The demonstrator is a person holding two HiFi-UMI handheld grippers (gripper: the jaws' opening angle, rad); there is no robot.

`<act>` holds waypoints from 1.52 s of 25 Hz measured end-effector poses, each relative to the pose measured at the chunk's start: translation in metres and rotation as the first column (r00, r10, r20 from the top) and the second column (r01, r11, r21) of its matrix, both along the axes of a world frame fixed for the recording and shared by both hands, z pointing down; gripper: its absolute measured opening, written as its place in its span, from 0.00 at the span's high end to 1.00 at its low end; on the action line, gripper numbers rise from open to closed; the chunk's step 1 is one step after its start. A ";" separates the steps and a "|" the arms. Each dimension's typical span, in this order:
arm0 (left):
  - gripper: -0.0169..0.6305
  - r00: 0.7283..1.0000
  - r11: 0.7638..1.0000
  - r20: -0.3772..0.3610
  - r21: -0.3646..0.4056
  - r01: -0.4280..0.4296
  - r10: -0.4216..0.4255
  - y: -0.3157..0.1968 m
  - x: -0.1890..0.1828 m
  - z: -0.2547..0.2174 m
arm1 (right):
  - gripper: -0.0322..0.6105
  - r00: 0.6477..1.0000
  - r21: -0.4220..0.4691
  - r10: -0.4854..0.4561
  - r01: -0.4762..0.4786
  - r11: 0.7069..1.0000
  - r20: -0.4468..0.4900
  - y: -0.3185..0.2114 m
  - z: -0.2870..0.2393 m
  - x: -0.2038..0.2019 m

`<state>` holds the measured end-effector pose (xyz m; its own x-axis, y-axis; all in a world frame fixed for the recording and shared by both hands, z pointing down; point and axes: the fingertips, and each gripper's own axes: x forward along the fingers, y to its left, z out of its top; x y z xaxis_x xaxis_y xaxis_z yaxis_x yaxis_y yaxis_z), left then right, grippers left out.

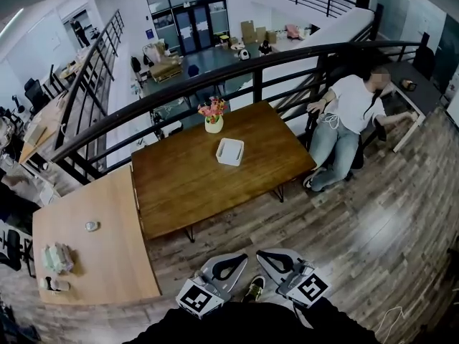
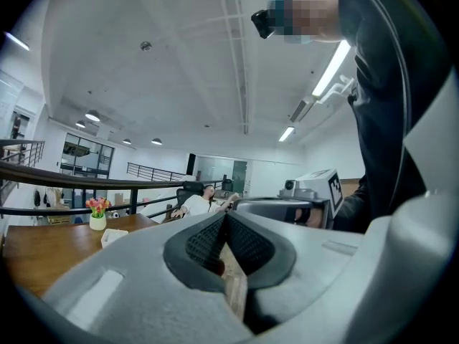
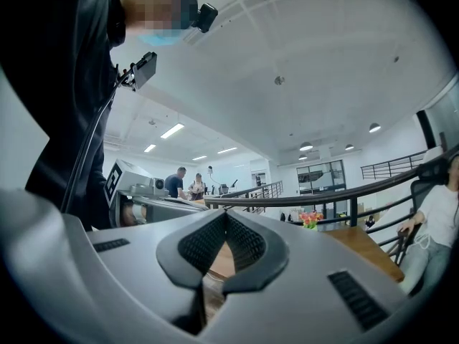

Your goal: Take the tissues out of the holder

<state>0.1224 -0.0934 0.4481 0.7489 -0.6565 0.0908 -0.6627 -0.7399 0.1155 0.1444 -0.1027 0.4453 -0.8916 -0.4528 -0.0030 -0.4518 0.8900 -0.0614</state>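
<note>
Left gripper jaws: closed, pads together, nothing between.
Right gripper jaws: closed, empty.
Tissue holder: white, at 12 o'clock from both grippers, well apart; tissues inside too small to tell.
Surface: dark wooden table, holder near its middle.
Flower vase: at 11 o'clock from the holder.
Room: plank floor, black railing beyond the table.
Around: lighter table at 9 o'clock; seated person at 2 o'clock.

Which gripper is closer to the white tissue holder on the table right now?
Left, marginally. Both are well short of the table: the left gripper lines up with the tissue holder, the right gripper sits off to its right.
</note>
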 end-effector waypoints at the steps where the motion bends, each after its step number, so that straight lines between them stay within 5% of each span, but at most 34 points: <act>1: 0.98 1.000 1.000 0.001 -0.002 0.003 -0.003 -0.003 0.003 -0.001 | 0.94 1.000 0.001 -0.002 0.002 1.000 0.001 -0.003 0.000 0.003; 20: 0.98 1.000 1.000 0.003 -0.002 0.002 -0.002 -0.067 0.025 0.007 | 0.94 0.999 -0.010 0.034 -0.034 0.999 -0.016 -0.063 0.011 0.037; 38: 0.98 0.999 0.999 -0.037 0.005 -0.035 0.035 -0.187 -0.035 0.008 | 0.94 0.995 -0.001 0.085 -0.085 0.996 -0.056 -0.177 0.008 -0.021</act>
<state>0.0874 -0.2802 0.4566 0.7744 -0.6298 0.0603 -0.6314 -0.7633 0.1364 0.1235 -0.2795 0.4534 -0.8487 -0.5268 0.0474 -0.5286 0.8481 -0.0371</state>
